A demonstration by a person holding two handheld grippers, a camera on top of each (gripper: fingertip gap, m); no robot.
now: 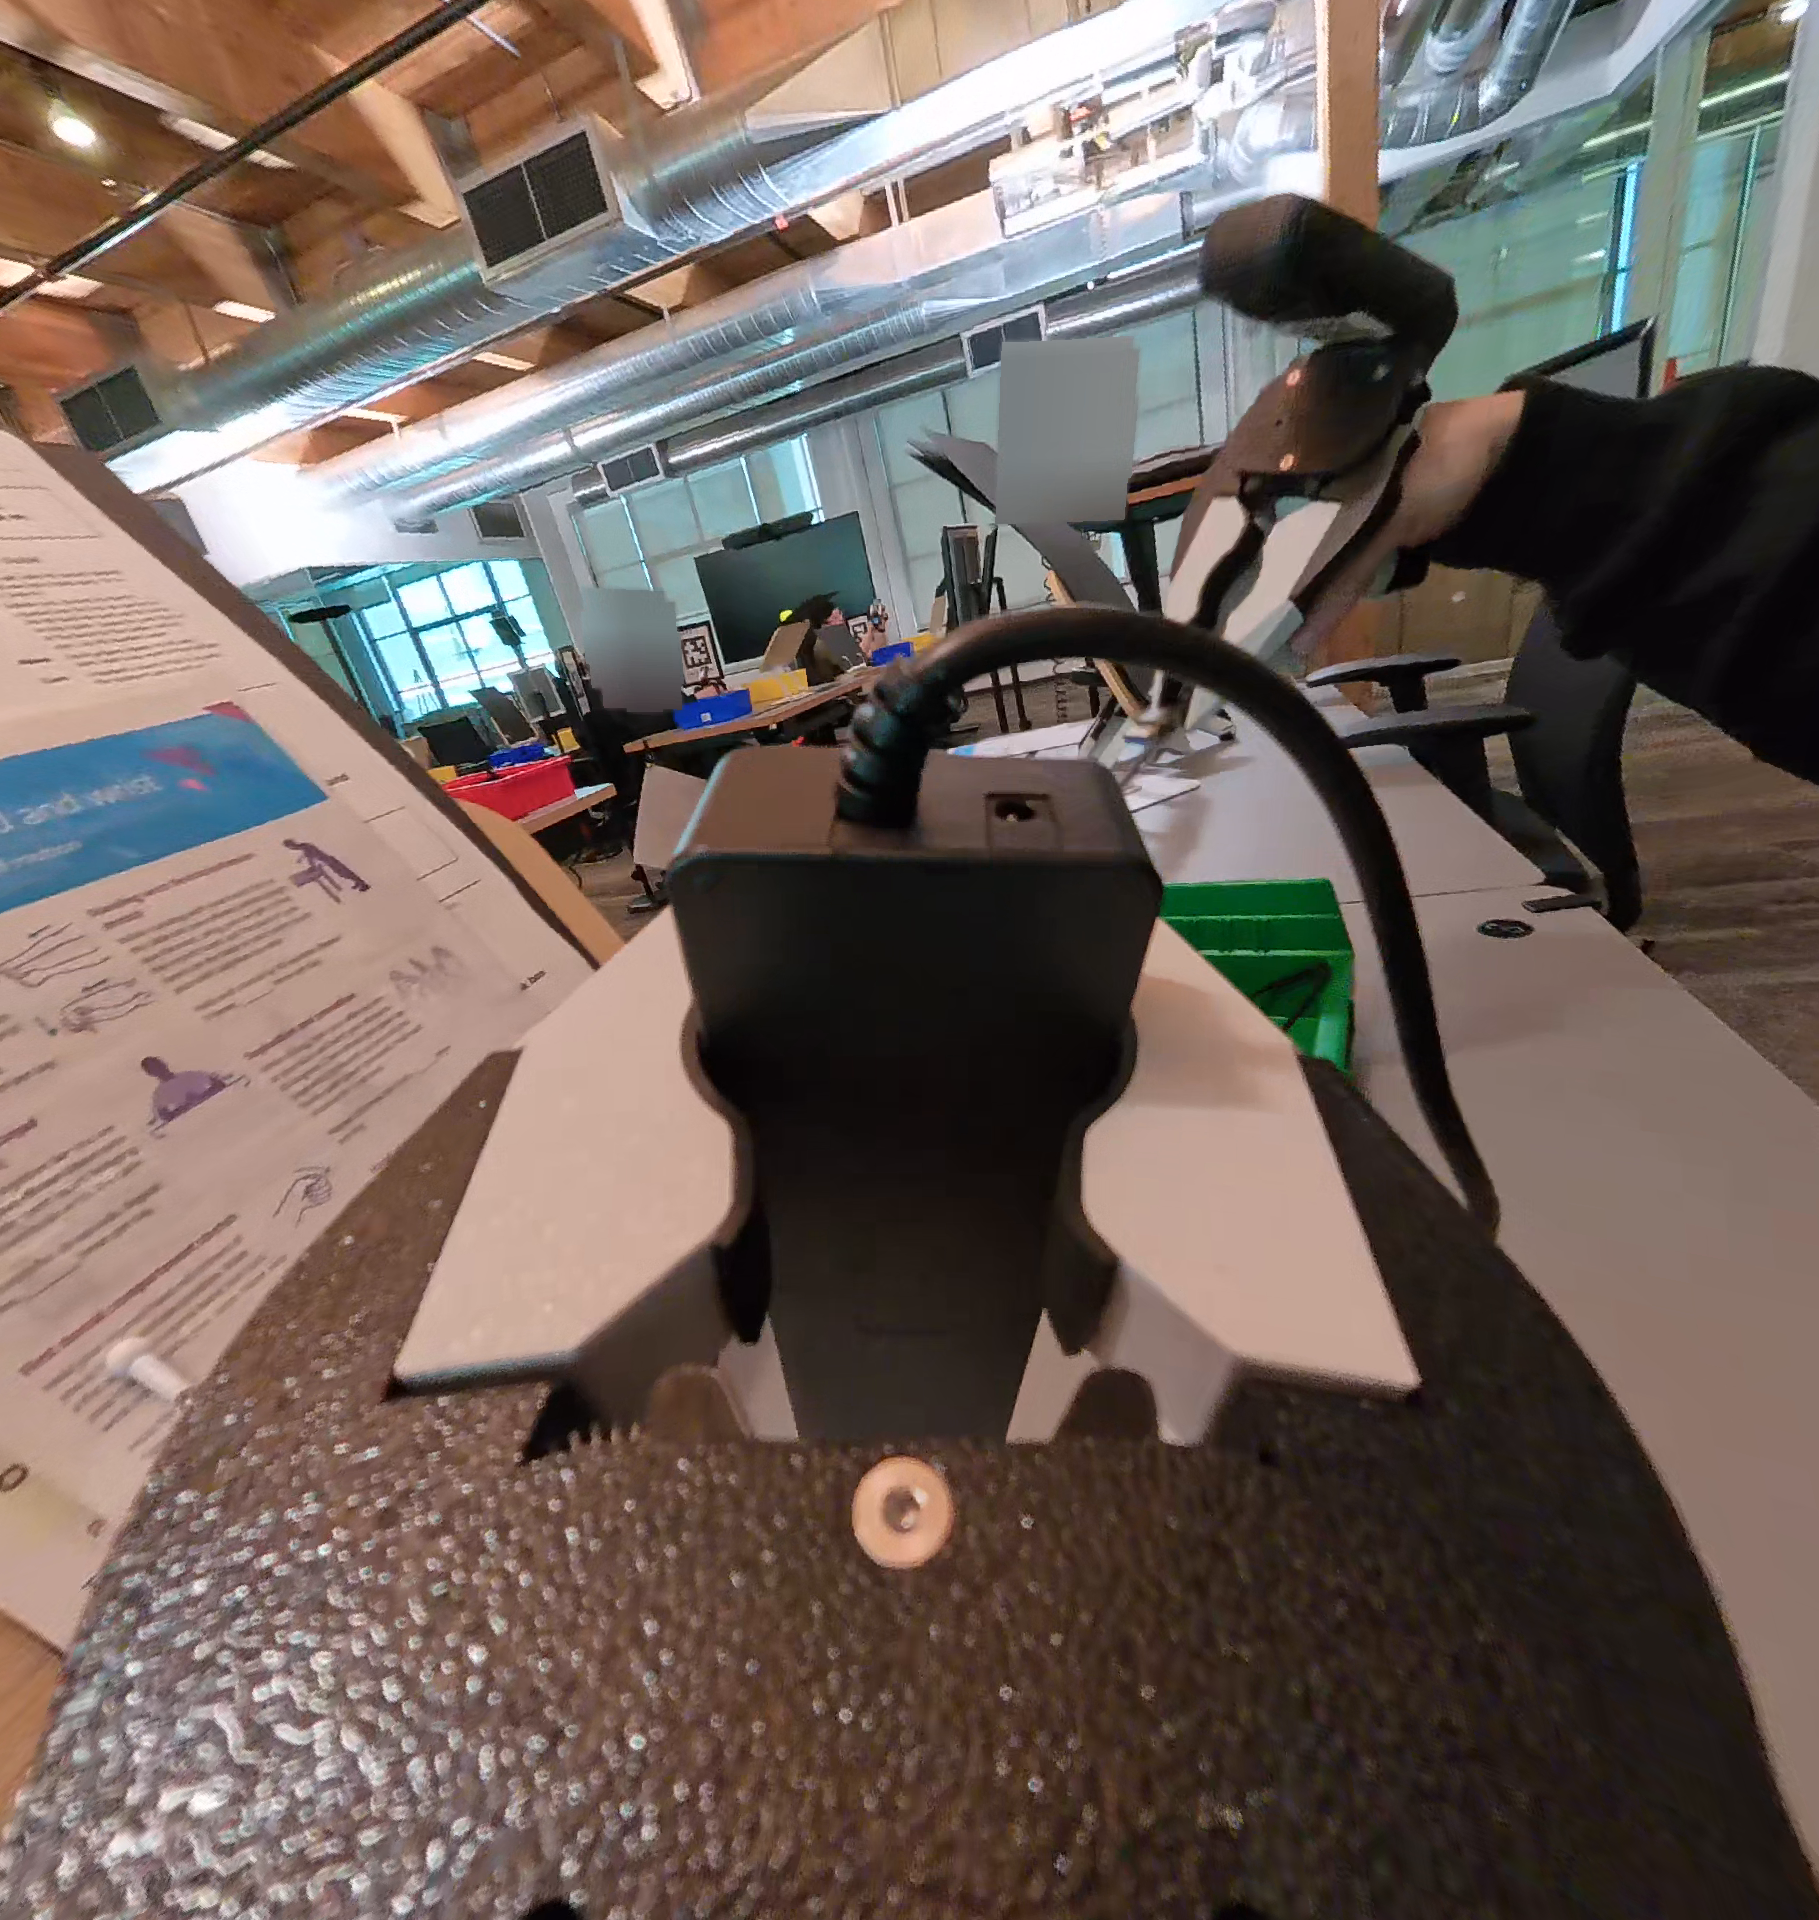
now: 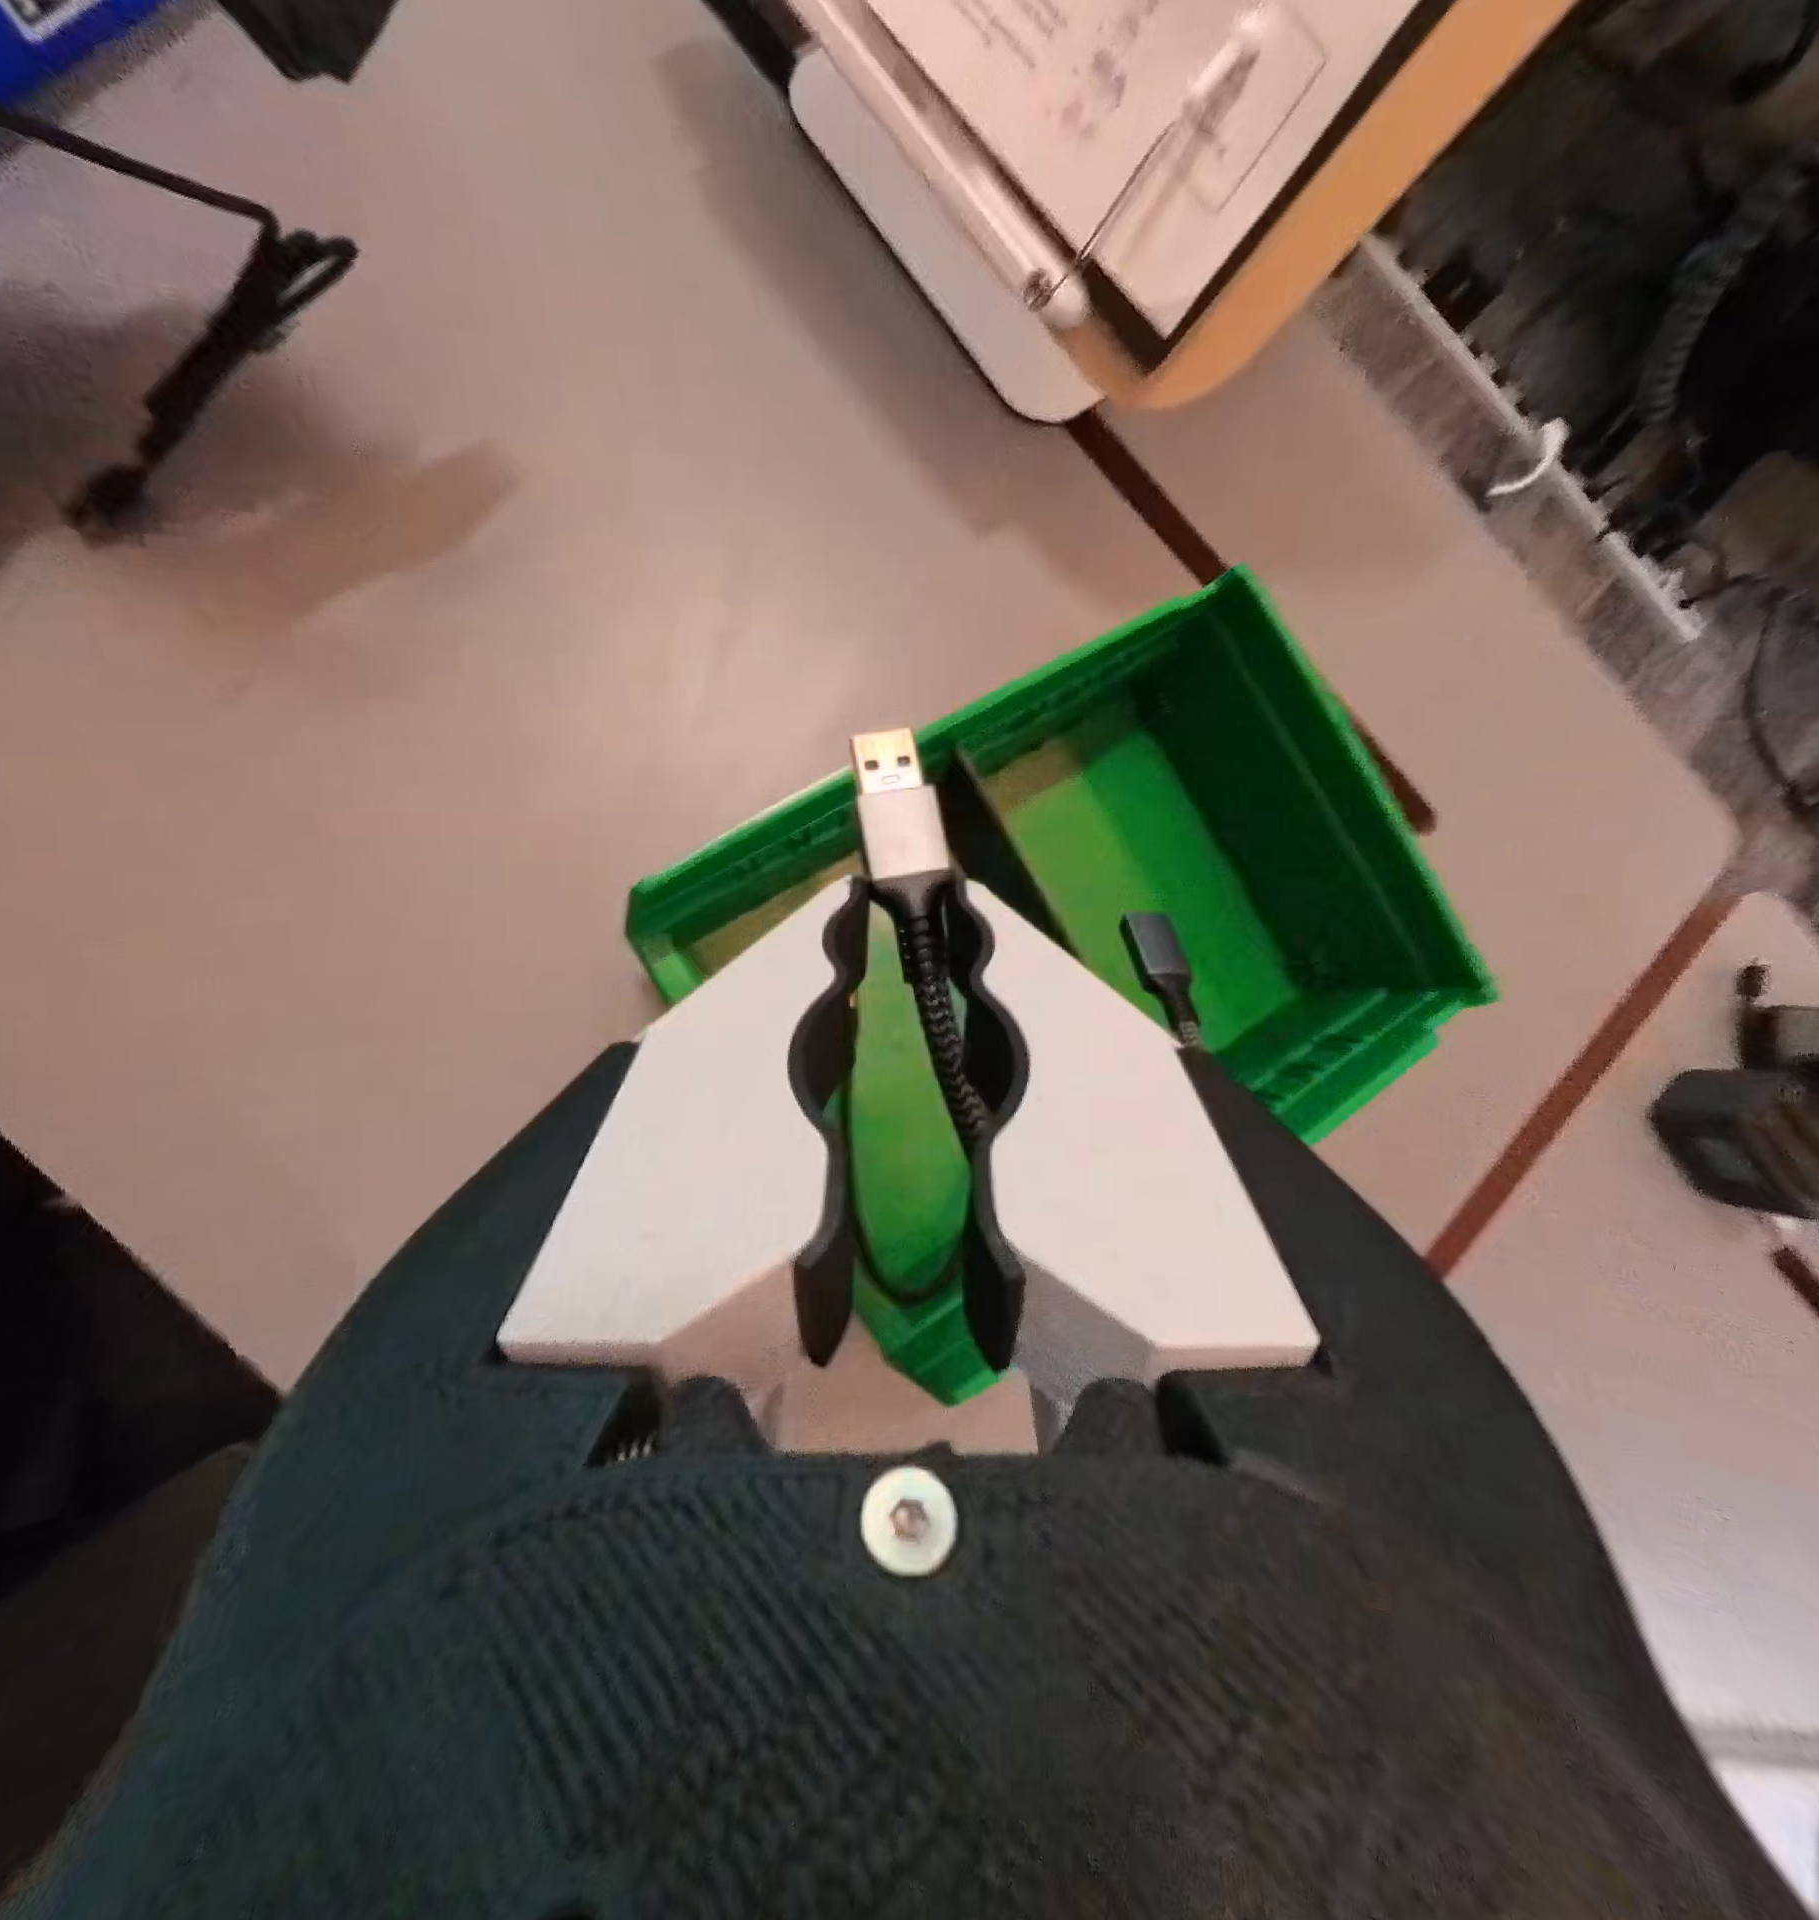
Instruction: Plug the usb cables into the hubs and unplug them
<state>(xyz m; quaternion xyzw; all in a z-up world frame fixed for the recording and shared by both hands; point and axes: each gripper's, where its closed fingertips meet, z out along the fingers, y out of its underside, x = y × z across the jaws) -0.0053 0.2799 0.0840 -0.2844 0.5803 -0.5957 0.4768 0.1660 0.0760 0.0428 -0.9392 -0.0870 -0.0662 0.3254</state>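
Note:
In the left wrist view my left gripper (image 1: 915, 1039) is shut on a black box-shaped hub (image 1: 915, 914), held upright. A thick black cable (image 1: 1300, 707) leaves the hub's top and arcs right and down to the table. My right gripper (image 1: 1170, 717), held by a hand in a black sleeve, shows farther off at the upper right. In the right wrist view my right gripper (image 2: 910, 899) is shut on a braided black USB cable (image 2: 936, 1008). Its silver USB plug (image 2: 894, 800) sticks out past the fingertips, above a green bin (image 2: 1300, 748). A second black connector (image 2: 1154, 951) lies in the bin.
A board with a printed sheet (image 1: 157, 987) leans at the left, close to the left gripper. The green bin (image 1: 1258, 935) sits on the grey table (image 1: 1611, 1195) behind the hub. Office chairs (image 1: 1456, 717) stand beyond. A black stand (image 2: 219, 343) and dark devices (image 2: 1757, 1122) are nearby.

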